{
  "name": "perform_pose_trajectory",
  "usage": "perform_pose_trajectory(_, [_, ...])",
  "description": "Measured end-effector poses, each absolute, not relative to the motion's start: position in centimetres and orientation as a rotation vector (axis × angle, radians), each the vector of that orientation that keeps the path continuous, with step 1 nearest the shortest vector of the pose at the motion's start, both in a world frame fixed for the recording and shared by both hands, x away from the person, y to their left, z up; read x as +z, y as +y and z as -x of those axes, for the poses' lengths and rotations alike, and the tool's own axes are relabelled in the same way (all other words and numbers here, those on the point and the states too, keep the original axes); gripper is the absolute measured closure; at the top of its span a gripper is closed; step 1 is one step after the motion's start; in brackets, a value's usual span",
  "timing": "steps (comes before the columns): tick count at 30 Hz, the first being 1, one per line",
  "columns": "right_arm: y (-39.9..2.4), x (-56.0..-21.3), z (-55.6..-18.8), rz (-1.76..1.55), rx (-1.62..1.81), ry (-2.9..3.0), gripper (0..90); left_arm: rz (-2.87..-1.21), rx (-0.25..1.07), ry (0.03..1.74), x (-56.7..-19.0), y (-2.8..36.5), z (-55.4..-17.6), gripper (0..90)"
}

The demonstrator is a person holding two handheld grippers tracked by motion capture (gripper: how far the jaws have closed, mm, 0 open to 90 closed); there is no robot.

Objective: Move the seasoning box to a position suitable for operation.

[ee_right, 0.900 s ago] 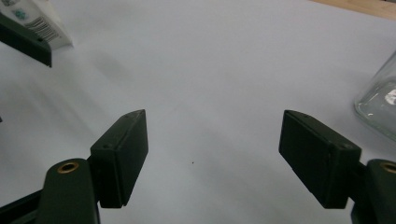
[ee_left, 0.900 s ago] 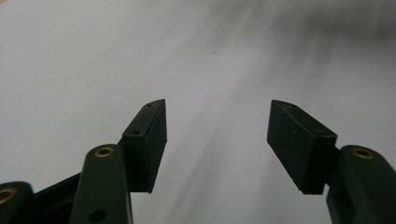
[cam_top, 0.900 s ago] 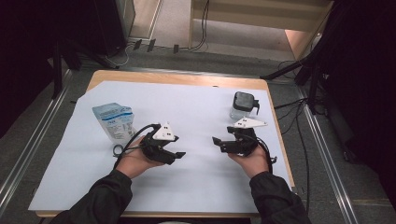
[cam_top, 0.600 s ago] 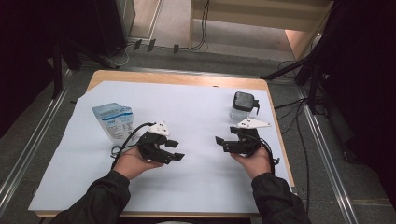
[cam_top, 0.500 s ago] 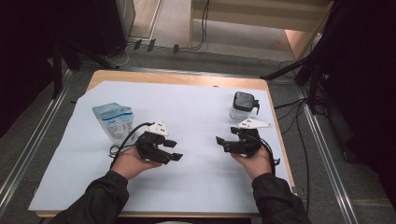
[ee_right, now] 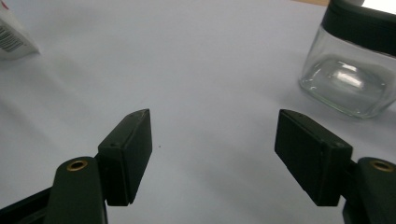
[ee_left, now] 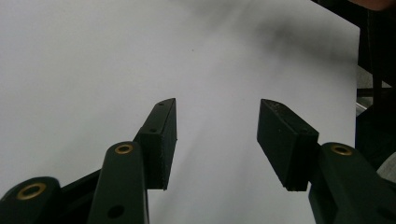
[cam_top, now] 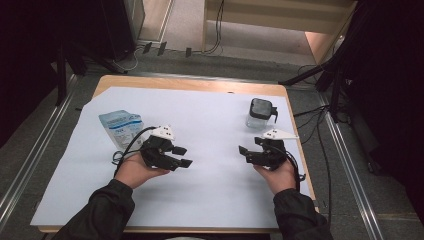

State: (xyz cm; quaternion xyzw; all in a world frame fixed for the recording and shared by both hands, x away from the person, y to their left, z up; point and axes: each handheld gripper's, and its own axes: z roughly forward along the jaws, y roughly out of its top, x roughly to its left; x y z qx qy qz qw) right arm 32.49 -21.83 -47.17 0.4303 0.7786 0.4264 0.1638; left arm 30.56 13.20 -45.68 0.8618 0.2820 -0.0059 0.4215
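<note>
Low over the white sheet (cam_top: 215,125), a person holds both grippers with their jaws pointing at each other. My left gripper (cam_top: 184,156) (ee_left: 217,102) is open, with bare white paper between its pads. My right gripper (cam_top: 245,155) (ee_right: 214,114) is open too and holds nothing. A clear glass jar with a black lid (cam_top: 260,114) (ee_right: 350,70) stands upright just beyond the right gripper. A blue and white pouch (cam_top: 120,127) (ee_right: 11,37) lies flat on the sheet, beyond and to the left of the left gripper.
The sheet covers most of a wooden table (cam_top: 190,84), whose edge shows along the far side. Metal rails (cam_top: 350,165) run along both sides of the table. Cables (cam_top: 310,112) lie on the floor to the right and behind it.
The two hands have drifted a little apart: the left gripper toward the left, the right gripper toward the right. The jar and the pouch have not moved.
</note>
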Motion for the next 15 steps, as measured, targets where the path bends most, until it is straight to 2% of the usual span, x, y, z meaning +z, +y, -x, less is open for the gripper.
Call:
perform_pose_trajectory(7, [-22.5, -47.6, -32.8, -1.294, 1.218, 2.151, 28.8, -2.164, -0.014, 0.705, -45.7, 13.0, -30.6, 48.2])
perform_pose_trajectory(15, [-22.3, -48.3, -34.3, -1.439, 1.21, 2.077, 33.6, -2.149, -0.004, 0.714, -45.5, 13.4, -30.7, 47.7])
